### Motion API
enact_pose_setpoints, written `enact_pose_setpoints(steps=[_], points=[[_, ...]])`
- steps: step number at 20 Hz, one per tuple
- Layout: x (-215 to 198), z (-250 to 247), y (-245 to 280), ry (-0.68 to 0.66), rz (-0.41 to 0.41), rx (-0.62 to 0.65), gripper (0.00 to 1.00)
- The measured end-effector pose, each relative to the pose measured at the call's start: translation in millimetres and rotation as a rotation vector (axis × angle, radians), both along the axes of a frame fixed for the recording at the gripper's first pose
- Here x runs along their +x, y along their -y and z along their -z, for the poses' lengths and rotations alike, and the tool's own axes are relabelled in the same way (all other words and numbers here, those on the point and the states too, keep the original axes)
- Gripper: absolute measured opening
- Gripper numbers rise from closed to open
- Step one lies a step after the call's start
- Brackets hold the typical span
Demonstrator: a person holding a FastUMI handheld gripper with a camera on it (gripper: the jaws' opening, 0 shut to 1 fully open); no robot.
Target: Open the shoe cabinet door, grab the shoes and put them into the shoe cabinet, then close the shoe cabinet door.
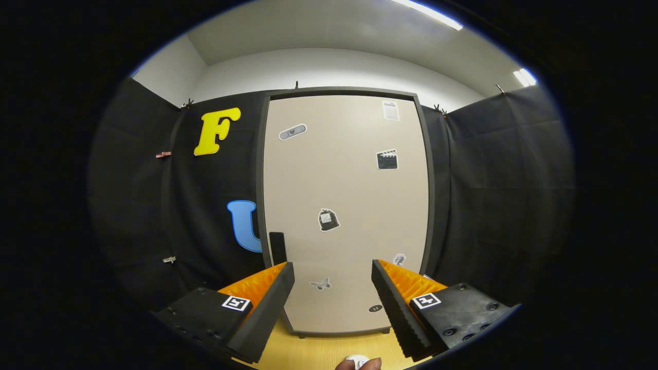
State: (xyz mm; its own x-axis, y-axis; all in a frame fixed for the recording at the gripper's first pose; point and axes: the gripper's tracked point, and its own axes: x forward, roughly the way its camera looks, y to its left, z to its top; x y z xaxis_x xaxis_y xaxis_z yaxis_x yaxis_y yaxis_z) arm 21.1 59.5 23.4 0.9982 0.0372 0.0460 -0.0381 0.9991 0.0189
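the shoe cabinet (pixel 344 154) stands upright straight ahead, its pale door (pixel 349 205) shut flat inside a dark frame, with black cloth hanging on both sides of it. a dark vertical handle (pixel 277 246) sits low on the door's left edge, just above the left fingertip. small stickers (pixel 328 220) are dotted over the door, among them a butterfly one (pixel 321 283) low down between the fingers. the hand-held gripper (pixel 333 277) is spread wide with nothing between its fingers; both tips point at the lower part of the door and stand apart from it. the cabinet rests on a light wooden floor (pixel 318 352), which shows between the fingers. at the very bottom, part of a person's hand (pixel 360 364) is around something small and white.
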Motion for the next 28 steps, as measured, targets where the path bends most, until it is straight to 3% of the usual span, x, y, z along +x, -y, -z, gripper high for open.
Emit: enact_pose_setpoints(steps=[8, 14, 18, 19, 21, 23, 26, 28], points=[[74.3, 32.0, -80.3, -0.062, -0.067, 0.010, 0.98], [129.4, 58.9, -104.3, -0.098, -0.055, 0.018, 0.97], [156.3, 80.8, -104.5, -0.137, -0.025, 0.018, 0.80], [161.7, 85.2, -102.6, -0.144, -0.008, 0.020, 0.68], [169.6, 91.1, -95.9, -0.154, 0.022, 0.029, 0.53], [169.8, 89.5, -95.0, -0.135, 0.034, 0.049, 0.43], [167.1, 89.6, -92.4, -0.110, 0.038, 0.007, 0.39], [165.5, 91.4, -93.8, -0.112, 0.011, 0.002, 0.26]])
